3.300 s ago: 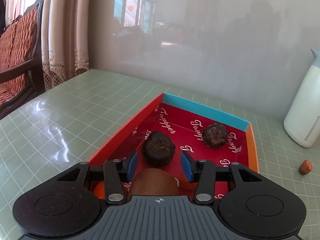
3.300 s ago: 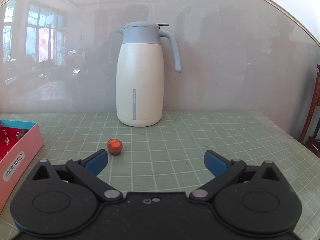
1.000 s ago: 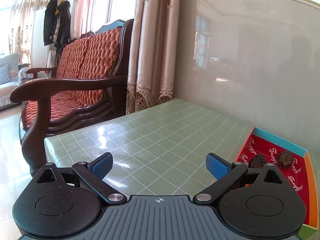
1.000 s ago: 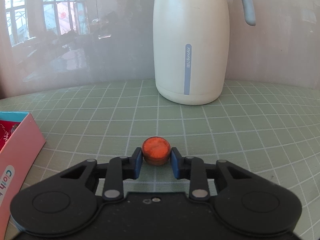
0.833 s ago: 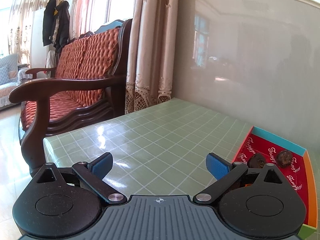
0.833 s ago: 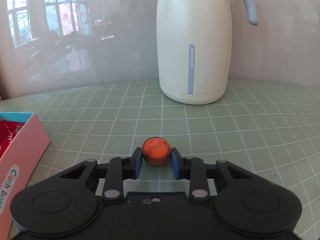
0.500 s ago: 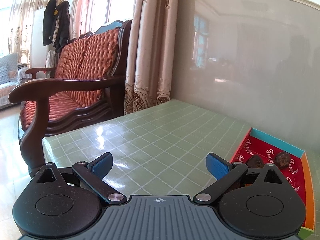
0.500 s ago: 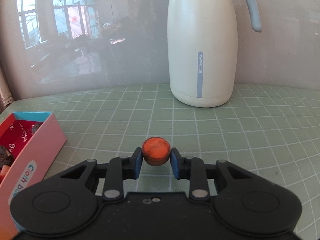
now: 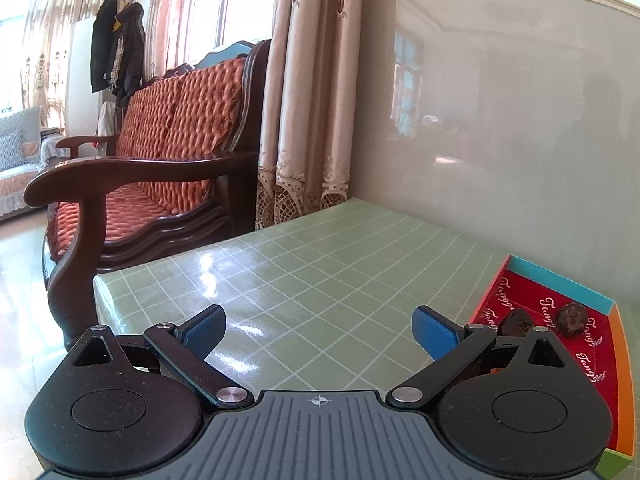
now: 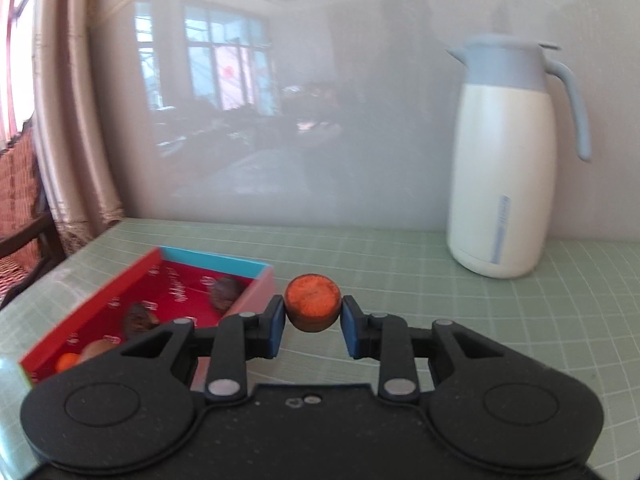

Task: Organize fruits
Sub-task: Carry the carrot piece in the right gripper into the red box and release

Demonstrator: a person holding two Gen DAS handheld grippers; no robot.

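**A:** Orange fruit (image 10: pixel 312 303), where is it?

**B:** Clamped between the blue pads of the right gripper (image 10: pixel 312 320), lifted off the green checked table (image 10: pixel 400 264) and just right of the box's (image 10: pixel 256 285) near corner. My guess is it is held high to clear the box wall before going in.

**A:** And the box?

**B:** On the left, with a red lining. Two dark fruits (image 10: pixel 226 294) lie toward its far end, with a brown one and an orange one nearer.

**A:** The other tool?

**B:** The left gripper (image 9: pixel 320 332) stands wide apart and empty over bare table, left of the box, probably parked out of the way.

**A:** Any writing?

**B:** A repeated white script on the lining (image 9: pixel 548 304), something like "Tang...". The print on the white jug (image 10: pixel 504 168) at far right is too blurred to read.
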